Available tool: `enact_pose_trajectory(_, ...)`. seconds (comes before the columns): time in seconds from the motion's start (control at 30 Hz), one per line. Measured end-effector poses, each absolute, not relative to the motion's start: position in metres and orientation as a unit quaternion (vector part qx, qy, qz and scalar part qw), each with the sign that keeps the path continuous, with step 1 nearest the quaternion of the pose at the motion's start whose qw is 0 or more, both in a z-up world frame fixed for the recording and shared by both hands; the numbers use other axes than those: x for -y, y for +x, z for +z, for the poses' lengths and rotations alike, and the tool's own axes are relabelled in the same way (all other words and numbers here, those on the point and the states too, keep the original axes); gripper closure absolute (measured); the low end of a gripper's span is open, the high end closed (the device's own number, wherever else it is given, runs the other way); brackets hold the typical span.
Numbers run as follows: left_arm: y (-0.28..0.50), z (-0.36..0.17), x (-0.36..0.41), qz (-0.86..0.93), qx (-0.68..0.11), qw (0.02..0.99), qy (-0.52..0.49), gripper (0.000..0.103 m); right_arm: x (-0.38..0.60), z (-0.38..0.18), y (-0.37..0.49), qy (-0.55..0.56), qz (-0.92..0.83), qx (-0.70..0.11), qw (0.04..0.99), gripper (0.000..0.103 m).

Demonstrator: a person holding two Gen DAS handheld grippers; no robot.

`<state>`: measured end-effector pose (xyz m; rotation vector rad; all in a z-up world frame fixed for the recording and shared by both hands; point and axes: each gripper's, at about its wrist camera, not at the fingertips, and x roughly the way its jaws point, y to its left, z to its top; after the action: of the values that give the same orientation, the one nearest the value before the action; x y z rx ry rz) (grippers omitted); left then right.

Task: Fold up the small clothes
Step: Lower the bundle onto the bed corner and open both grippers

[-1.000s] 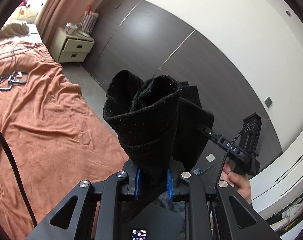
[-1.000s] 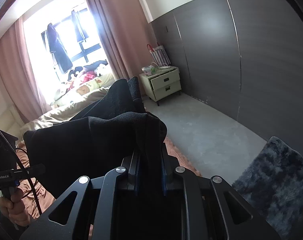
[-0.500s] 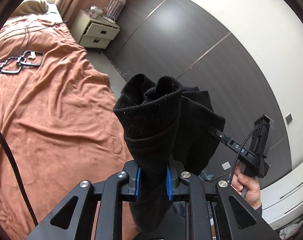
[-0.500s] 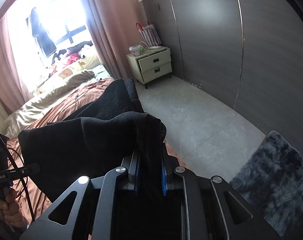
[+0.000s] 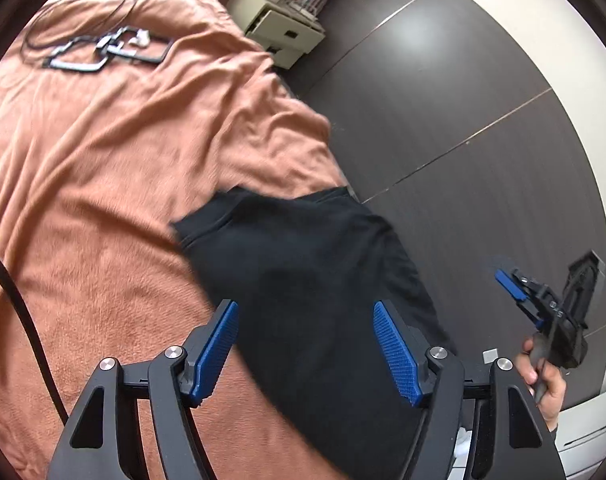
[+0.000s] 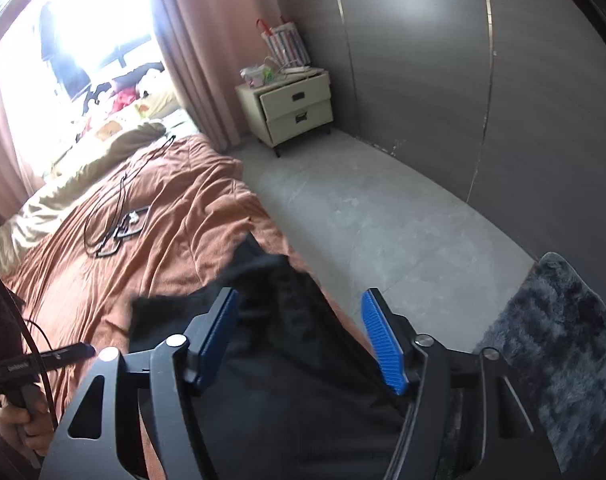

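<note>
A black garment [image 5: 311, 280] lies spread on the orange-brown bed cover [image 5: 103, 200], near the bed's right edge. My left gripper [image 5: 303, 308] hovers just above it, jaws opening wide, blue pads apart with the cloth below them and not pinched. The right gripper [image 6: 299, 294] stands over the same garment [image 6: 287, 360], its jaws also opening with nothing pressed between the pads. In the left wrist view the right gripper [image 5: 515, 288] shows at the far right, held by a hand [image 5: 543, 388]. The left gripper [image 6: 63, 354] shows at the left of the right wrist view.
Black cables and frames [image 5: 103, 50] lie farther up the bed. A cream nightstand [image 6: 291, 108] stands by the curtain. Bare grey floor [image 6: 363, 208] runs between the bed and dark wall panels [image 6: 443, 60]. A grey shaggy rug [image 6: 563, 352] lies at the right.
Both grippers opened and let go of the black garment, which dropped from a bunched hanging shape onto the bed. The left gripper came down toward the cover.
</note>
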<state>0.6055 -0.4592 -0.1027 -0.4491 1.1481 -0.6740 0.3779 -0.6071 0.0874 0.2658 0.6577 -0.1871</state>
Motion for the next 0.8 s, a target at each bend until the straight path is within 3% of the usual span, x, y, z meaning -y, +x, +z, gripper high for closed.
enact_pose_trajectory(0.17, 0.6, -0.135, 0.452, -0.297, -0.554, 0.748, -0.21, 0.032, 0.618, 0.062, 0.338, 0.147, -0.118, -0.341, 0.921, 0.04)
enact_pose_trajectory(0.43, 0.584, -0.143, 0.46, -0.31, -0.554, 0.75, -0.186, 0.034, 0.627, 0.025, 0.296, 0.174, -0.135, -0.376, 0.9, 0.04)
enact_pose_trajectory(0.67, 0.576, -0.159, 0.483, -0.319, -0.571, 0.742, -0.148, 0.061, 0.632, 0.008, 0.295, 0.183, -0.173, -0.393, 0.884, 0.059)
enact_pose_trajectory(0.8, 0.571, -0.167, 0.489, -0.315, -0.58, 0.738, -0.141, 0.062, 0.637, -0.001, 0.297, 0.209, -0.185, -0.386, 0.879, 0.059)
